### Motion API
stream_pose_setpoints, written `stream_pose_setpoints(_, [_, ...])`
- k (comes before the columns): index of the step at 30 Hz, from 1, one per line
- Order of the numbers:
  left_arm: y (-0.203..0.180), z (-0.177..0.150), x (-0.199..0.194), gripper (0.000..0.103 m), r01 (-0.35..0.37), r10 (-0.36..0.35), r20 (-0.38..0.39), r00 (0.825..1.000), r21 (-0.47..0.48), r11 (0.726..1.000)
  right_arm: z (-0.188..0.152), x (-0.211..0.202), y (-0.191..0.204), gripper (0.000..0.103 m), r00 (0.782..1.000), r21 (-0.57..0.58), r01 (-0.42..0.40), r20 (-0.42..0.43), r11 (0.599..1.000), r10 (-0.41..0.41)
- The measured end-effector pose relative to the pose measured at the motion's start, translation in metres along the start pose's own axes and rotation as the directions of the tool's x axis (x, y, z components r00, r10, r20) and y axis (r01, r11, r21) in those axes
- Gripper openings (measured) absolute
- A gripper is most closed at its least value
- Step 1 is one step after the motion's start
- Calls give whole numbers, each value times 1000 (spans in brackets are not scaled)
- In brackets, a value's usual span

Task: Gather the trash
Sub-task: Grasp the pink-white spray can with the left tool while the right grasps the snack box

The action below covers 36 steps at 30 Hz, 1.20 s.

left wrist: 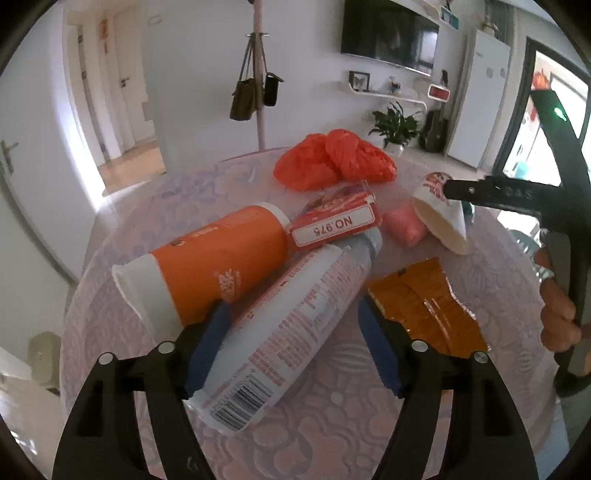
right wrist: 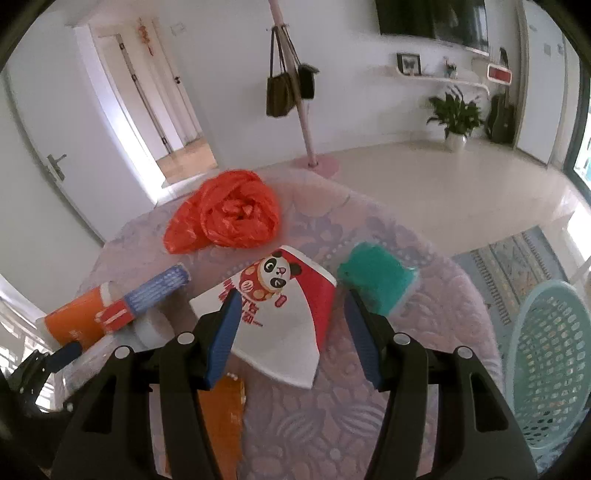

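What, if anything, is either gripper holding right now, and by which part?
Nothing is held. The left gripper is open around the spray can; the right gripper is open over the paper cup.

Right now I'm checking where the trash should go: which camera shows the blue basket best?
The right wrist view: the light blue basket fills its right edge, beside the table, with its perforated wall and rim clear. The left wrist view shows no basket I can identify.

Setting: a home living room. Indicators: a wall-mounted television (left wrist: 389, 35) at upper right, a coat stand (right wrist: 291, 85) hung with handbags at top centre, a potted plant (right wrist: 456, 116) beside it, and interior doors (right wrist: 44, 155) at left.
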State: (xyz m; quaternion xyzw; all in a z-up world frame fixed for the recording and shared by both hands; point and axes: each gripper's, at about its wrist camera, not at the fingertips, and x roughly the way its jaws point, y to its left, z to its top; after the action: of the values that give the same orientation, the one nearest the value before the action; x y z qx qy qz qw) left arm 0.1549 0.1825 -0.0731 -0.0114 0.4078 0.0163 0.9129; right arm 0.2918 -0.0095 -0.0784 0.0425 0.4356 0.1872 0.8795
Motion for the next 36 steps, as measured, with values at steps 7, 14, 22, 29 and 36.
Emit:
stream_pose_setpoints(7, [-13, -8, -2, 72, 127, -124, -79, 989, 36, 991, 7, 22, -8, 71, 994, 79, -96, -35, 992, 100])
stream_pose_setpoints(14, [-22, -14, 14, 69, 124, -122, -107, 987, 5, 992, 6, 24, -3, 71, 991, 71, -127, -41, 989, 130])
stream_pose_setpoints(22, [-23, -19, 16, 47, 139, -146, -103, 984, -75, 987, -1, -3, 13, 46, 993, -32, -112, 20, 993, 112])
stream_pose_setpoints(29, [-26, -31, -5, 47, 166, -171, -37, 985, -127, 978, -18, -33, 36, 37, 991, -157, -60, 108, 986, 77])
stream_pose_setpoints(36, [-20, -31, -36, 47, 202, -197, 43, 979, -174, 964, -22, -61, 41, 4, 982, -179, -82, 151, 980, 110])
